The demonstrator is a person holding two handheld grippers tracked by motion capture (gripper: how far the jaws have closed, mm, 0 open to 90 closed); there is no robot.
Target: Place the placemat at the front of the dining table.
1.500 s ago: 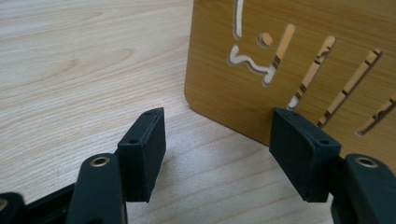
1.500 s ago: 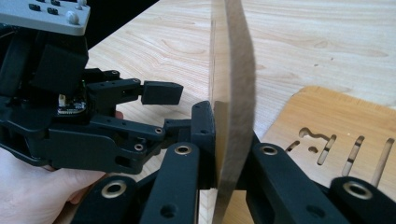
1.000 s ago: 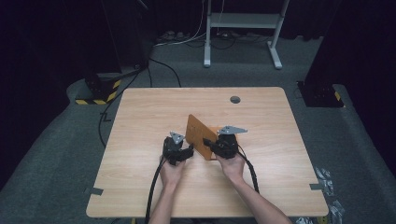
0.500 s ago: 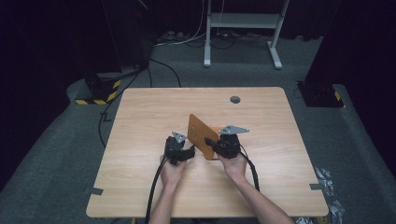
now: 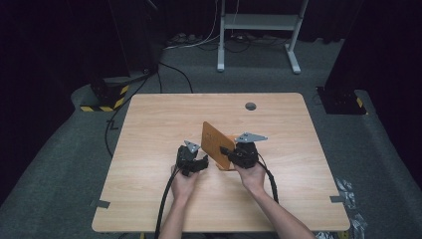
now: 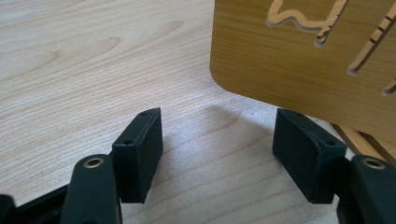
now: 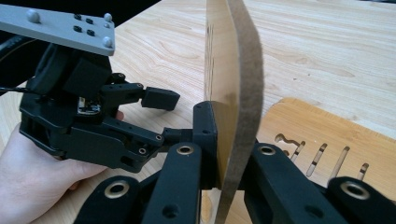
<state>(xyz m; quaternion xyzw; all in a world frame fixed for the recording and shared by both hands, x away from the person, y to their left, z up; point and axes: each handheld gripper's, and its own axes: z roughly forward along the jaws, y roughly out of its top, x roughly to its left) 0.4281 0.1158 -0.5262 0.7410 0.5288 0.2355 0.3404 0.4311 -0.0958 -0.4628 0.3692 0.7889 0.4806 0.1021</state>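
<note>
A thin orange-brown wooden panel [image 5: 213,141] with cut-out slots stands on edge, tilted, near the table's middle. My right gripper [image 5: 226,152] is shut on its lower edge, and the pads clamp the panel [image 7: 233,56] from both sides in the right gripper view [image 7: 229,135]. Just left of the panel sits my left gripper [image 5: 203,162], whose jaws have just been opening. They stand apart over bare table [image 6: 217,140] with nothing between them. The panel's rounded corner [image 6: 289,60] hangs just beyond them.
A second slotted wooden board [image 7: 327,135] lies flat on the light wooden table [image 5: 149,124] under the raised panel. A round grey cable hole [image 5: 250,106] sits near the far edge. Cables trail from both grippers towards the near edge.
The left gripper's jaws look a little wider apart than before. Both hands and the raised panel have hardly moved.
</note>
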